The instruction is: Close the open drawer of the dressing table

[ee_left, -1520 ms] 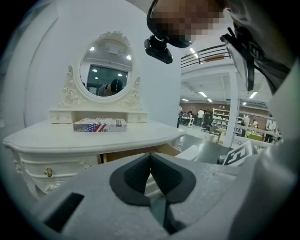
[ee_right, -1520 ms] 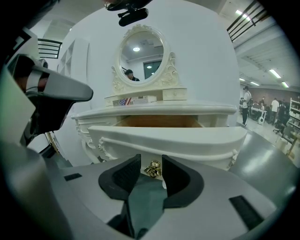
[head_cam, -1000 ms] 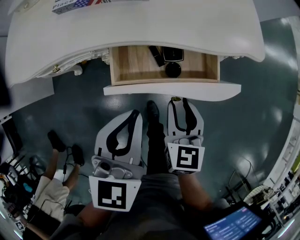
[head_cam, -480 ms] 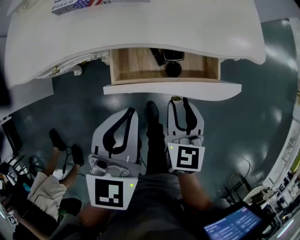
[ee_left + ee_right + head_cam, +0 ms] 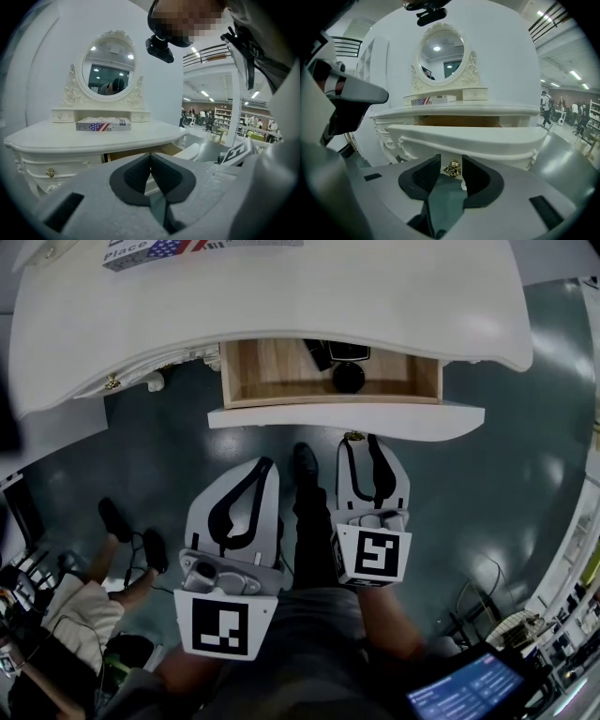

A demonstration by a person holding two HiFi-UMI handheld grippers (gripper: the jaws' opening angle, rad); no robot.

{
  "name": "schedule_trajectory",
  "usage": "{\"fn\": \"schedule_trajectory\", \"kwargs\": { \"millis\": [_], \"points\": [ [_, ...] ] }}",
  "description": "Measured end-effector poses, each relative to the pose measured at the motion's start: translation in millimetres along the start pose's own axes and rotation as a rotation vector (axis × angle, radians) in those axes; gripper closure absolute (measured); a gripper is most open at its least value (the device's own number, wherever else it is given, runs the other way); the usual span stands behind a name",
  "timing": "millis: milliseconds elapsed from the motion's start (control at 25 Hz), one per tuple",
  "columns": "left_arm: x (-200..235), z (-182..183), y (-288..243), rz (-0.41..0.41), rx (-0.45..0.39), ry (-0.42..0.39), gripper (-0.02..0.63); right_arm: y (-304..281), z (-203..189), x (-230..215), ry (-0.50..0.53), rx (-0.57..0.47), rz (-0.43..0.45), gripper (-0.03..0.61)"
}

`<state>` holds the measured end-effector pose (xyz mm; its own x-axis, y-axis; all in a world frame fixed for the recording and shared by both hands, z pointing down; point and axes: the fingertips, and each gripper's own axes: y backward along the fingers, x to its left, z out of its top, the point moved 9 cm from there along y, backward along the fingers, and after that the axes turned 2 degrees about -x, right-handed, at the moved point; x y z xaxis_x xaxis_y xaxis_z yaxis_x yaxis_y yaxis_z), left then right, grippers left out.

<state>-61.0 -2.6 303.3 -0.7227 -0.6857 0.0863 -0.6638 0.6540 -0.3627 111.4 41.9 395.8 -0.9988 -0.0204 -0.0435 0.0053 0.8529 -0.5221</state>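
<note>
The left gripper [image 5: 150, 161] hangs in front of the table [image 5: 281, 296], jaws pressed together on nothing. Right of it, the drawer [image 5: 272, 371] stands pulled out from under the tabletop, with small dark things [image 5: 347, 378] at its back. The right gripper [image 5: 451, 169] sits close against the drawer's white front, jaws spread, with the gold knob [image 5: 452, 168] in the gap between their tips, unpinched.
</note>
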Motion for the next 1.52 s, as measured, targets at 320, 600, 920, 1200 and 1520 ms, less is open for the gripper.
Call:
{"fn": "schedule_trajectory", "kwargs": {
  "millis": [320, 600, 920, 1200, 1520],
  "points": [
    [2.8, -1.3, 0.1, 0.003, 0.007, 0.000, 0.598, -3.0, 0.3, 0.0, 0.015, -0.018, 0.015, 0.451],
    [10.3, -0.5, -1.8, 0.015, 0.007, 0.005, 0.598, -6.7, 4.0, 0.0, 0.015, -0.021, 0.009, 0.451],
    [11.3, 1.3, -4.7, 0.005, 0.001, -0.008, 0.598, -11.1, 7.0, -0.7, 0.018, -0.023, -0.001, 0.451],
    [11.2, 1.2, -5.1, 0.001, -0.002, -0.008, 0.598, -13.0, 8.0, -2.0, 0.015, -0.026, -0.011, 0.451],
    [14.1, 1.6, -5.5, 0.003, -0.002, -0.001, 0.598, -15.0, 11.0, -1.8, 0.021, -0.026, -0.007, 0.451]
  ]
}}
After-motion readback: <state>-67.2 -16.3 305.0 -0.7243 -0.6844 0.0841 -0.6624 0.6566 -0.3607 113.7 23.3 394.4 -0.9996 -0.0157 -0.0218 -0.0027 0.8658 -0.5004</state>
